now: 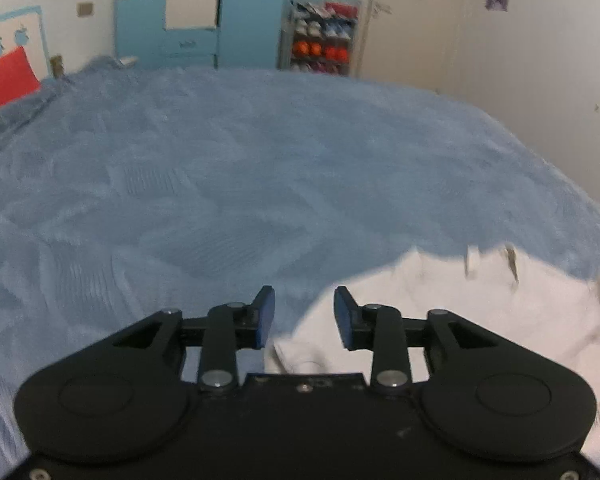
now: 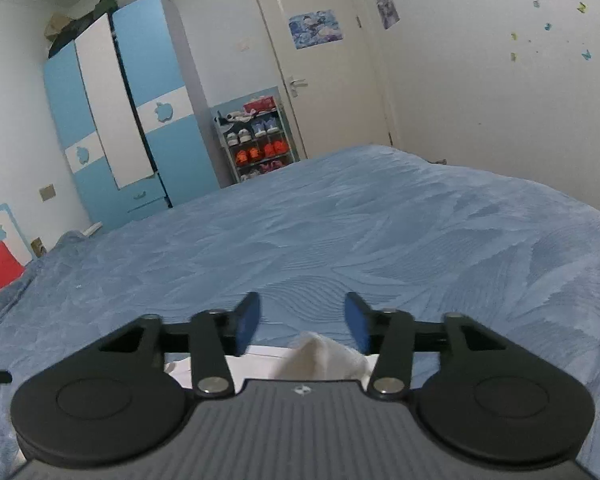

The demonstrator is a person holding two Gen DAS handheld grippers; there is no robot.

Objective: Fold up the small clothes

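Note:
A white garment (image 1: 460, 312) lies on the blue bedspread (image 1: 260, 168) at the lower right of the left wrist view, with a label or tag near its far edge. My left gripper (image 1: 305, 318) hovers over the garment's left edge, its blue pads apart with nothing between them. In the right wrist view a raised white fold of the garment (image 2: 320, 358) shows just below and behind my right gripper (image 2: 302, 324). That gripper stands open and its pads do not touch the cloth.
The blue bedspread (image 2: 380, 240) stretches far ahead of both grippers. A red pillow (image 1: 4, 76) lies at the far left. Beyond the bed stand a blue-and-white wardrobe (image 2: 120, 120), a shoe rack (image 2: 256, 140) and a white door (image 2: 320, 60).

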